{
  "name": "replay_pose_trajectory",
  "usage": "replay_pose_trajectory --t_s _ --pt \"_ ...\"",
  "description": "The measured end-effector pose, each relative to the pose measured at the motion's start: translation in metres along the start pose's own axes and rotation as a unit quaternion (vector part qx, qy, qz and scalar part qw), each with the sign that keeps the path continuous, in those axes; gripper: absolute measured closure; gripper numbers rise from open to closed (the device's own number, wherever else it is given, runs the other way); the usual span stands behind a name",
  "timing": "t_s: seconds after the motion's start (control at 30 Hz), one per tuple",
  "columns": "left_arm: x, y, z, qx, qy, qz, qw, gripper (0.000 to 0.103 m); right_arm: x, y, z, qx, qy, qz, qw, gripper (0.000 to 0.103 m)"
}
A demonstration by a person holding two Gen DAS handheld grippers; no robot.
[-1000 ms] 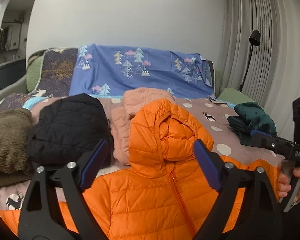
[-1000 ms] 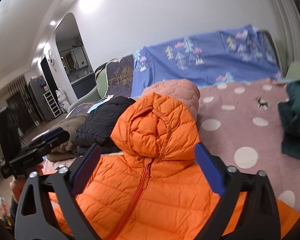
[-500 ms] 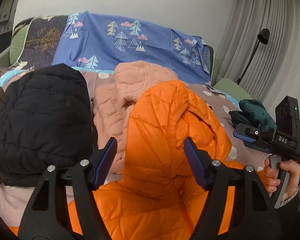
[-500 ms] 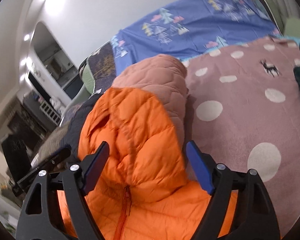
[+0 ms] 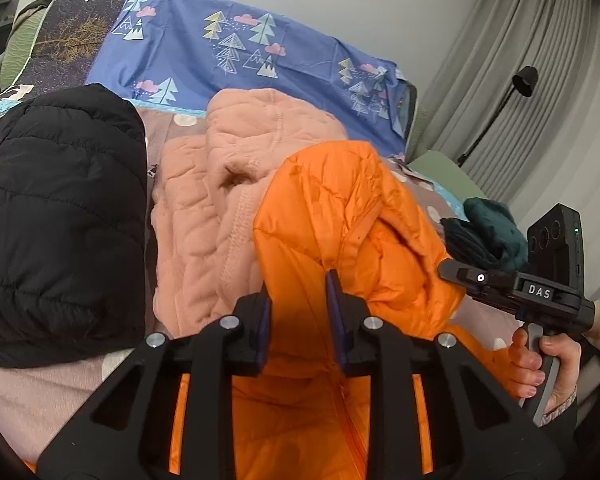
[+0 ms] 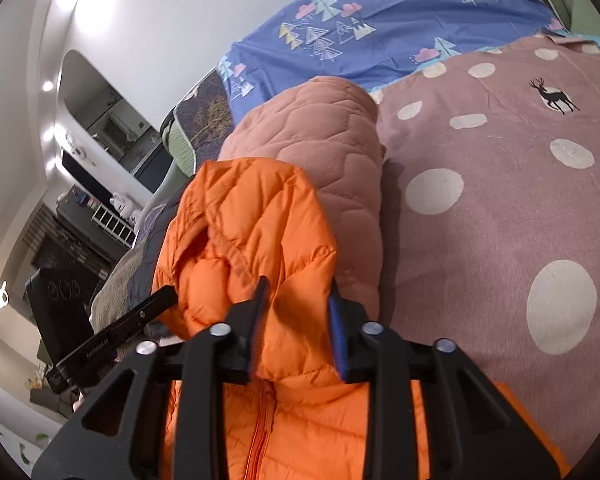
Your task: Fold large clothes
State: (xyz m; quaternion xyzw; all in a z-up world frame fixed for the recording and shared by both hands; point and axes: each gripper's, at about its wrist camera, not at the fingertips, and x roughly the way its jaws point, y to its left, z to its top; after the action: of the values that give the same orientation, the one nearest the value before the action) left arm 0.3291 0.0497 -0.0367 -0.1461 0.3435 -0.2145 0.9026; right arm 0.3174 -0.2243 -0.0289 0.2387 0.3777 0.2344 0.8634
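An orange hooded puffer jacket [image 5: 340, 216] lies zip-up on the bed, hood towards the far side. My left gripper [image 5: 298, 292] is shut on the left base of the hood. My right gripper [image 6: 296, 300] is shut on the right base of the hood [image 6: 252, 236]. The right gripper's body shows at the right of the left wrist view [image 5: 516, 284], held by a hand. The left gripper's body shows at the left of the right wrist view [image 6: 116, 332].
A pink quilted jacket [image 5: 220, 200] lies just beyond the hood. A black puffer jacket [image 5: 60, 208] lies at the left. A dark green garment [image 5: 488, 232] lies at the right. The bed has a pink dotted cover [image 6: 500, 184] and blue tree-print sheet [image 5: 236, 48].
Both grippers moved forward onto the hood and their jaws closed from wide open onto the orange fabric at the hood's base.
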Motion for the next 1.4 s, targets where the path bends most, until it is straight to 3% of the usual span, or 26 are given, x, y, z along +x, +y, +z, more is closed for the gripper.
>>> replay_pose_trajectory --t_s 0.27,0.33,0.47,0.57,0.63,0.73,0.9,1.13,1.23,1.4 --pt "-0.031 -0.011 -0.028 0.026 0.012 -0.013 0.9995 0.079 -0.02 0.024 -0.027 -0.044 0.014 0.001 0.999 0.091" --pt "-0.035 -0.012 -0.042 0.033 0.023 -0.017 0.9991 0.079 -0.022 0.026 -0.039 -0.055 0.021 -0.007 0.998 0.096" --pt "-0.046 -0.013 -0.079 0.059 0.052 -0.017 0.9968 0.079 -0.032 0.021 -0.07 -0.061 0.042 -0.007 0.997 0.096" --pt "-0.061 -0.008 -0.107 0.063 0.07 -0.013 0.9955 0.077 -0.044 0.019 -0.097 -0.072 0.067 -0.015 0.995 0.088" --pt "-0.076 -0.003 -0.124 0.062 0.074 -0.011 0.9953 0.071 -0.056 0.017 -0.113 -0.079 0.075 -0.027 0.994 0.077" --pt "-0.095 0.002 -0.141 0.056 0.073 -0.008 0.9957 0.071 -0.076 0.015 -0.129 -0.079 0.071 -0.041 0.994 0.076" --pt "-0.135 0.016 -0.167 0.023 0.049 0.008 0.9985 0.071 -0.089 0.029 -0.144 -0.083 0.045 -0.038 0.995 0.079" --pt "-0.202 0.055 -0.208 -0.038 -0.002 0.06 0.9974 0.071 -0.051 0.07 -0.163 -0.105 0.063 -0.01 0.992 0.085" --pt "-0.236 0.081 -0.23 -0.076 -0.027 0.095 0.9922 0.066 -0.029 0.082 -0.174 -0.113 0.079 -0.015 0.99 0.085" --pt "-0.296 0.135 -0.272 -0.163 -0.062 0.16 0.9716 0.063 0.003 0.074 -0.194 -0.095 0.129 -0.062 0.985 0.085"
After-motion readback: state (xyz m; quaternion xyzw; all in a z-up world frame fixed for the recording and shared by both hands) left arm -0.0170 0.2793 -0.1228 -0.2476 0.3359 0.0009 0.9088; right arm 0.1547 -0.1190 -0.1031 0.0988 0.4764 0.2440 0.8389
